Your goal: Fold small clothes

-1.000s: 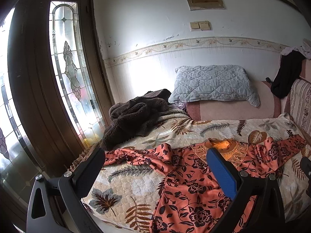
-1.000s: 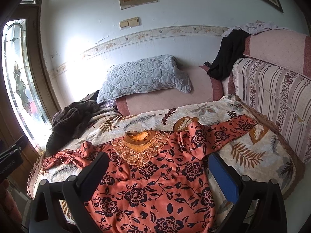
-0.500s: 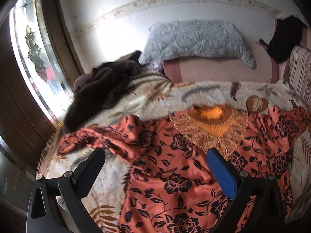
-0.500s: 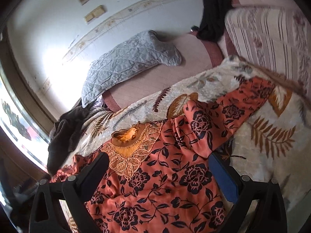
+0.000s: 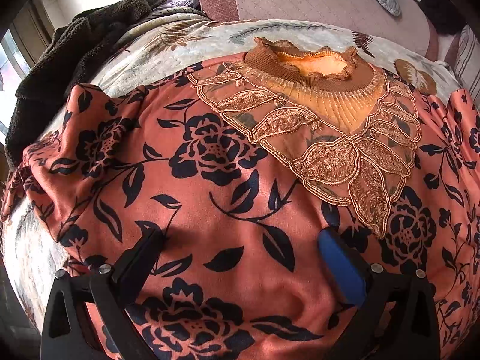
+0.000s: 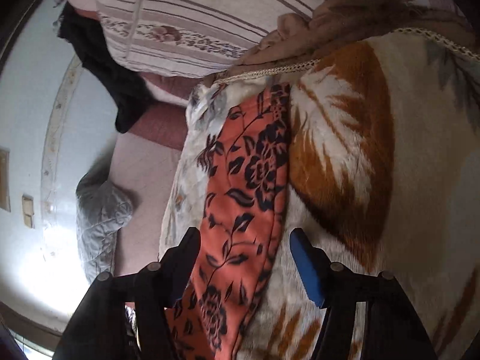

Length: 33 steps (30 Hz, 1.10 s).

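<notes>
Orange floral blouse [image 5: 228,162]: 1 | tools: 2, both agape | blanket [image 6: 345,156]: 1

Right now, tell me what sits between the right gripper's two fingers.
In the right wrist view, the orange floral sleeve runs lengthwise through the gap of the open right gripper, lying on the leaf-print blanket. Nothing else is in that gap.

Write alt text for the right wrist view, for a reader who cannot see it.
The open right gripper is lined up along a sleeve of an orange top with dark flowers, which runs between its two fingers across a leaf-patterned blanket. The view is tilted sideways, with a striped cushion, a grey pillow and a pale wall behind.
</notes>
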Available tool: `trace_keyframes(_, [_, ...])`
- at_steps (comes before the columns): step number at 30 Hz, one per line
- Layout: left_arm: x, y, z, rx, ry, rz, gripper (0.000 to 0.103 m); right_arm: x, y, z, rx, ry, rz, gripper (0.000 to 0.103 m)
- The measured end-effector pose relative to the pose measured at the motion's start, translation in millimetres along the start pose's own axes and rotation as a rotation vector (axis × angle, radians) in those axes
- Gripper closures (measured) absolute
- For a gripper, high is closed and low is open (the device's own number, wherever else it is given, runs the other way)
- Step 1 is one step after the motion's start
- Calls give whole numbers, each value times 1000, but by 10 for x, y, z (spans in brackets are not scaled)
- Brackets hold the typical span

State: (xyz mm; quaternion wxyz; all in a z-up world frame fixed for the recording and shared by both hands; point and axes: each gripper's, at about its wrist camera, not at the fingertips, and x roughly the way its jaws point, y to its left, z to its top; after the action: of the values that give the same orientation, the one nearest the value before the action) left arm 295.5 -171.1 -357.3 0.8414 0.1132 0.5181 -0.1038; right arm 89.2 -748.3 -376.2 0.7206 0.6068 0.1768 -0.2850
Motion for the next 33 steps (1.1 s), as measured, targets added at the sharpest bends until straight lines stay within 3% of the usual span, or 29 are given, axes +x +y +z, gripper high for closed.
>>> trace_keyframes(2, [-12, 43, -53, -31, -29, -32, 0, 134, 19, 141, -1, -42, -62, 52])
trace_keyframes(6, [-39, -6, -142, -21, -67, -20, 0, 347, 190, 363, -77, -90, -100, 58])
trace_keyframes(8, [-46, -15, -143, -29, -50, -22, 0, 401, 162, 363, -128, -99, -109, 82])
trace_keyframes(10, [-61, -24, -137, -35, -38, -25, 0, 418, 175, 349, -146, -88, -91, 94])
trace_keyframes(14, [-59, 49, -14, -34, -6, -33, 0, 262, 491, 234, -217, -106, -1, 97])
trace_keyframes(17, [-274, 160, 15, -78, -99, 0, 0, -10, 879, -26, -276, -111, 103, 97])
trace_keyframes(21, [-545, 396, 32, -136, -194, 65, 0, -381, 1433, -658, -360, -56, 273, 97])
trace_keyframes(25, [-643, 826, 36, -221, -262, 167, 0, -569, 1899, -1555, -428, 65, 415, 97])
trace_keyframes(28, [-666, 1165, 30, -287, -278, 196, 0, -505, 2157, -2346, -478, 172, 460, 97])
trace_keyframes(33, [-790, 1656, -83, -406, -307, 260, 0, -70, 2386, -3663, -517, 413, 441, 93])
